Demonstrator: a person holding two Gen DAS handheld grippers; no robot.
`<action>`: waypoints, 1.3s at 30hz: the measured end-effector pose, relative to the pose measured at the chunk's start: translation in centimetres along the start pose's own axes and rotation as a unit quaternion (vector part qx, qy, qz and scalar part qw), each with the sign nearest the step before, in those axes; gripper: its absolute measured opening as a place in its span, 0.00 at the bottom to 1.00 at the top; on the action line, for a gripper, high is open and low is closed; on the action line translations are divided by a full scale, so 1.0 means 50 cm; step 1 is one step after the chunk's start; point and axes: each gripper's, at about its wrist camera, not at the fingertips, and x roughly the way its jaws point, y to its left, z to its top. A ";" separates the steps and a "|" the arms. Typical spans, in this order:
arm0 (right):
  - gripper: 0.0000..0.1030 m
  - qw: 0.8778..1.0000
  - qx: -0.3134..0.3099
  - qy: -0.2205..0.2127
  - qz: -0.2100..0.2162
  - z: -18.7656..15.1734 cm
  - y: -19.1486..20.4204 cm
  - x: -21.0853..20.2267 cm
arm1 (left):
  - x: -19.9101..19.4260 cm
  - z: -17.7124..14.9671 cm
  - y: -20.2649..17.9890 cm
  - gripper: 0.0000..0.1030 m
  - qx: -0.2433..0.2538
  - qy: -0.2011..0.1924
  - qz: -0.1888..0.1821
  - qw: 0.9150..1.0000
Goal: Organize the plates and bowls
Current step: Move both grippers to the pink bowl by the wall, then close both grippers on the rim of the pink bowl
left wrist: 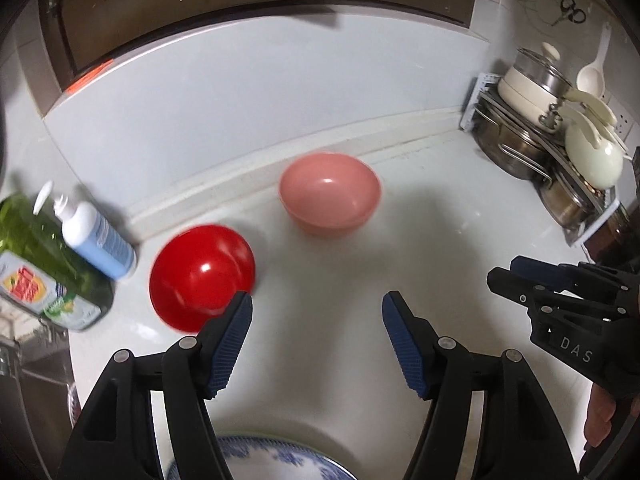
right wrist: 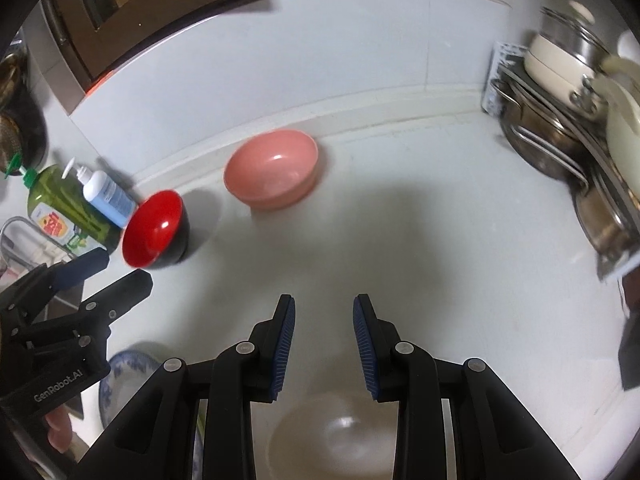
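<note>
White countertop (left wrist: 460, 216) fills your view, closed off at the back by a pale splashback, and it serves as an open staging area. Your rack of pots and pans (left wrist: 560, 140) keeps to the far right corner, out of the way. Two soap bottles (left wrist: 68, 248) lean at the left by the sink. Nearest you lies a blue-and-white plate (left wrist: 256, 456), just under the left tongs (left wrist: 316, 344), and a pale bowl (right wrist: 340, 436) sits under the right tongs (right wrist: 324, 344); both look set down as stack bases. Beyond them, the pink bowl (left wrist: 330, 194) stands upright near the back ledge, ahead of both tongs and well apart from them. The red bowl (left wrist: 202, 276) rests tilted, just past your left tongs' left pad. Your left tongs are spread wide and empty; your right tongs stand narrower, parted, pinching nothing.
</note>
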 end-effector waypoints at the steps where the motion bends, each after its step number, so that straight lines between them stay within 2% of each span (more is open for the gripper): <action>1: 0.31 1.000 -0.003 -0.001 0.000 0.011 0.003 0.005 | 0.007 0.010 0.005 0.65 0.000 0.001 0.000 1.000; 14: 0.31 1.000 -0.009 0.005 -0.016 0.146 0.021 0.119 | 0.147 0.126 0.067 0.65 -0.002 0.020 0.021 1.000; 19: 0.31 1.000 -0.007 0.009 -0.015 0.188 0.028 0.162 | 0.205 0.162 0.085 0.65 -0.015 0.037 0.016 0.999; 32: 0.31 0.997 0.041 0.059 0.011 0.251 -0.010 0.300 | 0.340 0.205 0.098 0.63 -0.042 0.093 0.011 0.995; 38: 0.30 0.995 0.061 0.078 0.024 0.252 -0.014 0.343 | 0.375 0.204 0.099 0.51 -0.045 0.111 0.015 0.993; 39: 0.30 0.994 0.064 0.080 0.027 0.250 -0.013 0.348 | 0.380 0.204 0.099 0.45 -0.046 0.115 0.014 0.992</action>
